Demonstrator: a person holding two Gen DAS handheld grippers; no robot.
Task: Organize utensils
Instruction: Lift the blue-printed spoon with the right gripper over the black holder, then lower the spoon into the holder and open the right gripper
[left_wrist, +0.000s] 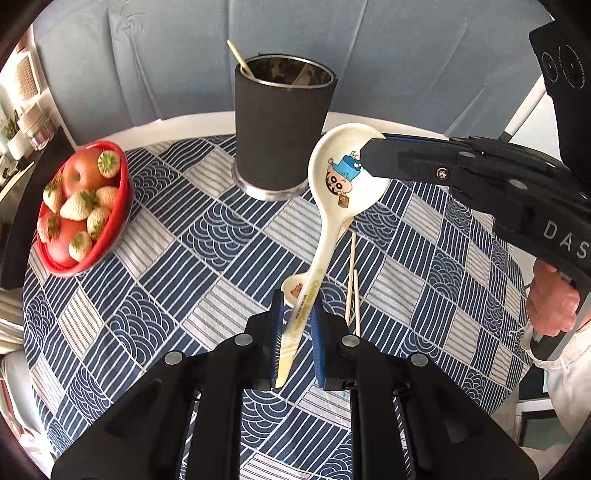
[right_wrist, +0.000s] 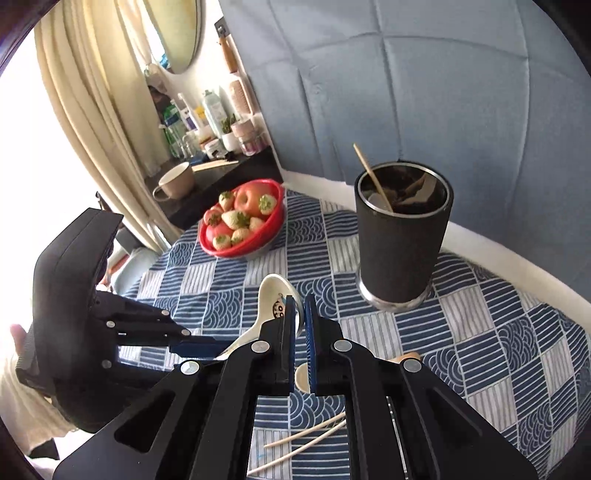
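Observation:
A white ceramic spoon (left_wrist: 334, 184) with a cartoon print hangs above the blue patterned tablecloth (left_wrist: 166, 277). My left gripper (left_wrist: 298, 306) is shut on its handle. My right gripper (left_wrist: 369, 153) comes in from the right, shut on the rim of the spoon's bowl. In the right wrist view the right gripper (right_wrist: 301, 306) pinches the spoon (right_wrist: 271, 291), and the left gripper (right_wrist: 221, 347) holds the handle from the left. A black cup (left_wrist: 284, 125) (right_wrist: 402, 236) stands behind with one chopstick in it. A smaller spoon (left_wrist: 293, 290) (right_wrist: 303, 376) and two chopsticks (left_wrist: 351, 295) (right_wrist: 306, 439) lie on the cloth below.
A red bowl of apples and strawberries (left_wrist: 85, 206) (right_wrist: 242, 218) sits at the table's left. A blue padded wall rises behind the round table. A dark counter with a mug (right_wrist: 175, 181) and bottles stands at the far left. A hand (left_wrist: 554, 306) grips the right tool.

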